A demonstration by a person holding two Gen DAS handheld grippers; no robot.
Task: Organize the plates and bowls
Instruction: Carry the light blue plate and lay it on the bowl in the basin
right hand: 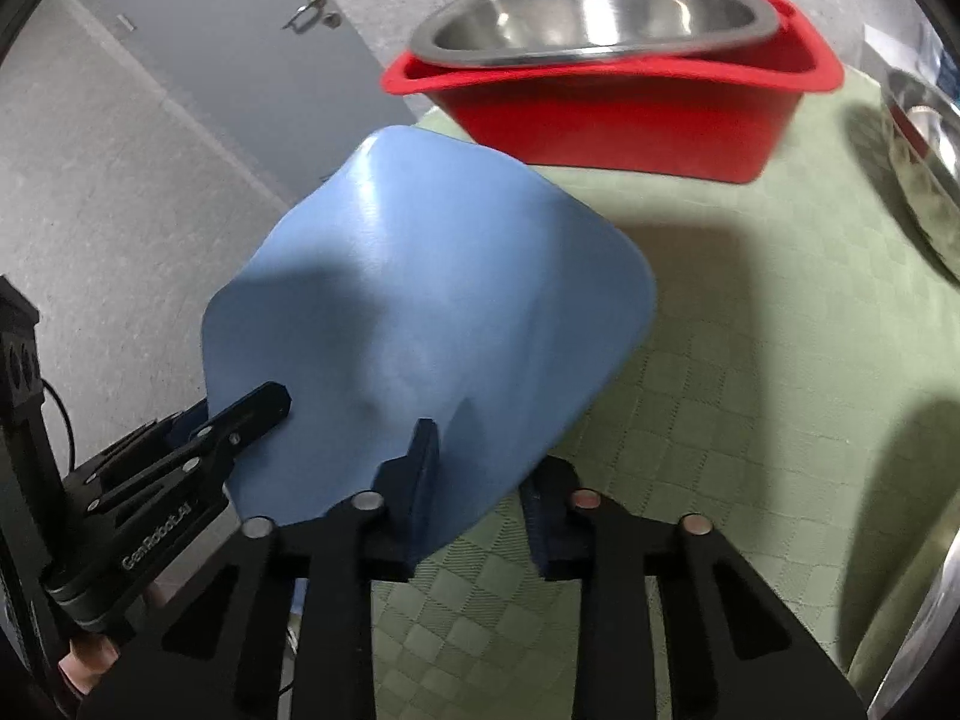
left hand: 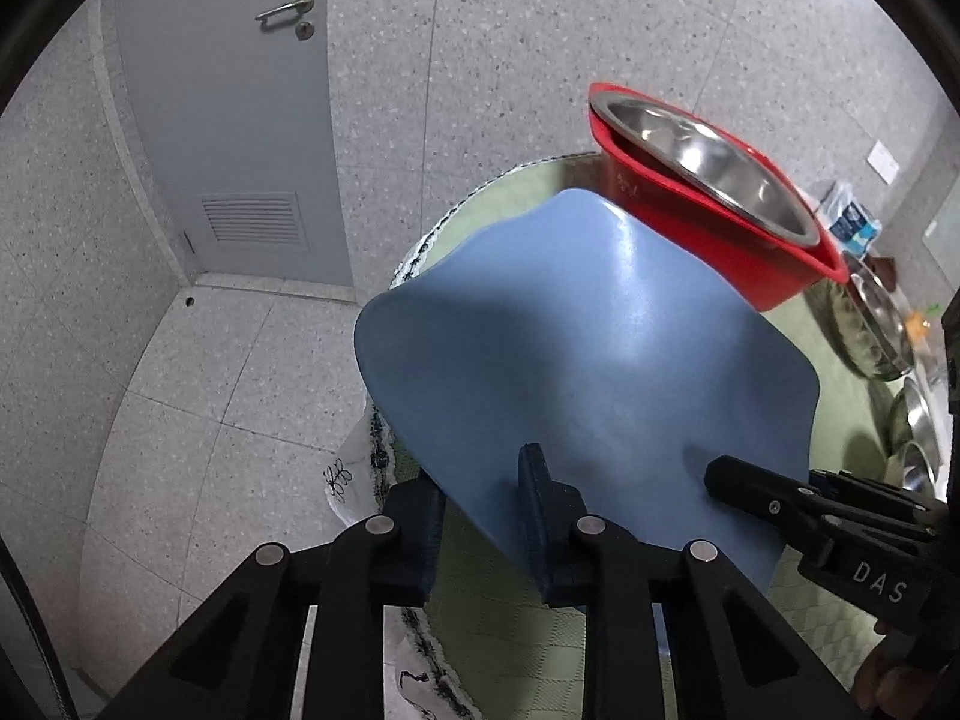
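A round tabletop point(right hand: 750, 360) under a green checked cloth fills the lower right of the right wrist view, its fringed edge showing at centre left of the left wrist view above the speckled tile floor point(left hand: 198, 396) and a grey door point(left hand: 240, 120).

Held clear above the cloth, mid-frame in both views, is a blue square dish point(left hand: 588, 360), turned underside-up and tilted, its corners flaring outward. It looks stiff and glossy, likely moulded plastic and light; that smooth skin may slip, so the rim near a corner seems the surest hold, one side each.

Beyond it, upper right in the left wrist view, a red plastic tub point(left hand: 738, 252) stands on the cloth with a steel bowl point(left hand: 708, 168) resting in it, rim canted. More steel bowls point(left hand: 882, 324) crowd the right edge of the frame.

The left claw point(left hand: 480, 516) is closed down on the dish's near rim, one finger over the blue surface and the other beneath it. The right claw point(right hand: 480, 480) grips the same rim further along in like fashion, so the dish is carried two-handed. Each claw also shows in the other's view, at the lower side of the frame.
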